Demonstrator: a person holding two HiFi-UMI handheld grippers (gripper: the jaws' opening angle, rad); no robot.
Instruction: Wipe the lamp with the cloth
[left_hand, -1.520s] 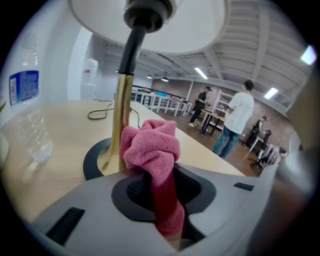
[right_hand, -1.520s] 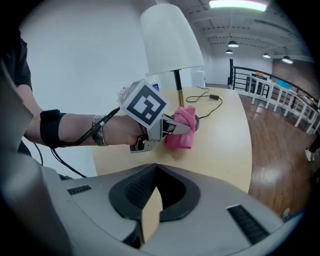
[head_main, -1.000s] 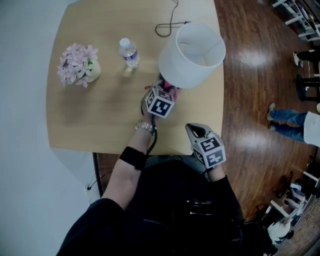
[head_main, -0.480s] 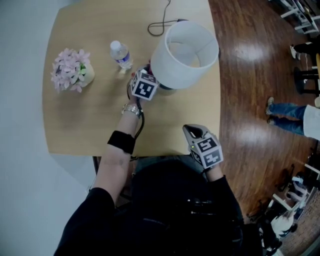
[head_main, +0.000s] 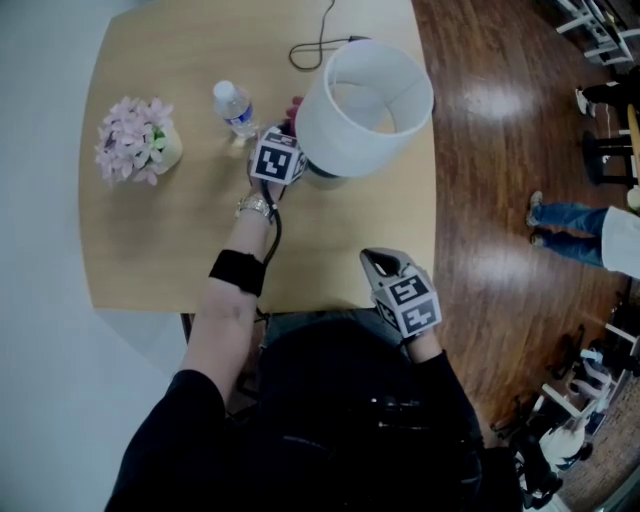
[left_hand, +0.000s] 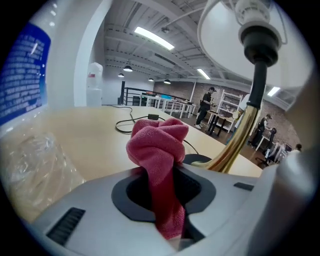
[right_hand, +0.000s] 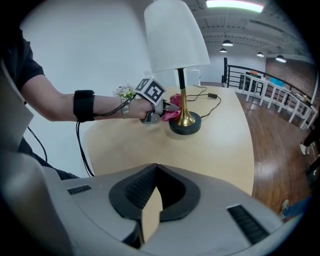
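Left gripper (left_hand: 167, 210): jaws pinch the pink cloth (left_hand: 157, 145), just beside the lamp (right_hand: 176, 37) stem (left_hand: 237, 142).
Right gripper (right_hand: 150, 215): jaws closed, empty.
Tip: rub the stem lightly, since the lamp probably tips easily.

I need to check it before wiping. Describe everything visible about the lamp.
The lamp stands upright on the light wooden table: white tapered shade open on top, black neck, brass-coloured stem, round dark base. Its black cord trails across the table. The pink cloth in the left gripper is beside the stem; contact is unclear.
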